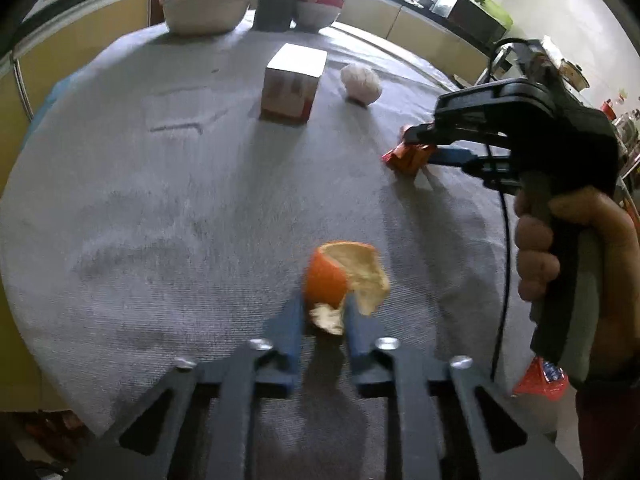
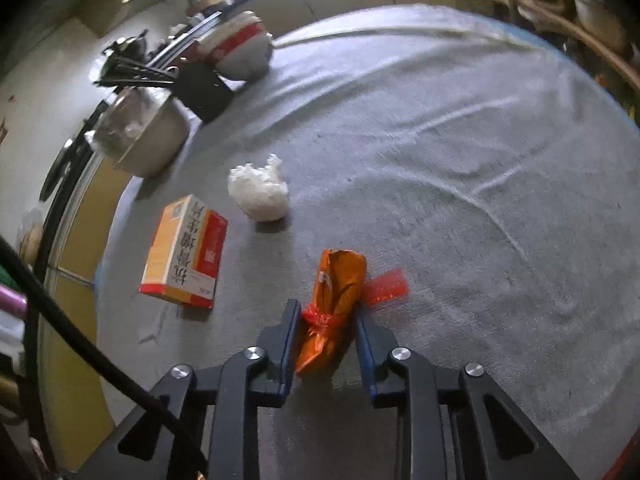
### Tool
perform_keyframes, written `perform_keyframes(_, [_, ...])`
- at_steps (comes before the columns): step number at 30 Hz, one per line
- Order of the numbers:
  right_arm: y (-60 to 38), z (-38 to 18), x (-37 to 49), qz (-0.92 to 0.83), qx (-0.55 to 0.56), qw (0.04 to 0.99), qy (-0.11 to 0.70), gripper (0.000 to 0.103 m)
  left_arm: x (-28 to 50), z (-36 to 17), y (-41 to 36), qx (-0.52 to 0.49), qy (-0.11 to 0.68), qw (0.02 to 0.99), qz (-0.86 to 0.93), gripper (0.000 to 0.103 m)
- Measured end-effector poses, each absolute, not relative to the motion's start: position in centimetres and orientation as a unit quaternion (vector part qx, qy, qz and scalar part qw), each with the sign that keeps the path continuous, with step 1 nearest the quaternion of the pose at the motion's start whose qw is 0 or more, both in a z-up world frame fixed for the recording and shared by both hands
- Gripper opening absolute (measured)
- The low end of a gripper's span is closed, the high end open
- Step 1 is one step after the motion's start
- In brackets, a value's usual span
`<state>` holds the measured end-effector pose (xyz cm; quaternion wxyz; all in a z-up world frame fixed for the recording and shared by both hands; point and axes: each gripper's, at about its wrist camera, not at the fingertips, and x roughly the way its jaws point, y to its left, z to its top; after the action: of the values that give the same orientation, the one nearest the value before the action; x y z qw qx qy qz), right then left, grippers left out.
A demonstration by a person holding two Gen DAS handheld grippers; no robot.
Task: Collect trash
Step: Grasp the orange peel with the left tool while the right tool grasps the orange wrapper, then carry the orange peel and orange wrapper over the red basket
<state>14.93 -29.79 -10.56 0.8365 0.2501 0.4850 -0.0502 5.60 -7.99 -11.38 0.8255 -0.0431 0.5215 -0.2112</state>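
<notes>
An orange peel (image 1: 326,276), orange outside and pale inside, lies on the grey tablecloth (image 1: 160,200) close to the camera. My left gripper (image 1: 323,304) has its blue fingers pressed against both sides of the peel's near end. A crumpled orange snack wrapper (image 2: 340,280) with a red plastic strip (image 2: 386,286) sits between the blue fingers of my right gripper (image 2: 326,310), which is shut on it. In the left wrist view the right gripper (image 1: 416,140) pinches that wrapper (image 1: 404,158) at the table's right side, with a hand on its handle.
A white-and-red carton (image 1: 292,84) (image 2: 184,252) and a crumpled white tissue (image 1: 360,82) (image 2: 260,192) lie further back on the cloth. Bowls (image 1: 204,12) and a dark container (image 1: 274,8) stand at the far edge. A red plastic bag (image 1: 542,380) hangs below the hand.
</notes>
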Motion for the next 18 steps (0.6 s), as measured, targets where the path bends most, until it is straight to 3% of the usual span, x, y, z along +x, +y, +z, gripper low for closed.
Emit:
perform_keyframes(3, [-29.3, -9.6, 13.3, -0.039, 0.231, 0.852, 0.468, 0.027, 5.6, -11.3, -6.8, -0.064, 0.519, 0.826, -0.210, 0.008])
perform_keyframes(18, [-28.4, -3.9, -0.3, 0.059, 0.220, 0.899, 0.374, 0.027, 2.0, -5.1, -5.4, -0.054, 0.455, 0.869, -0.187, 0.007])
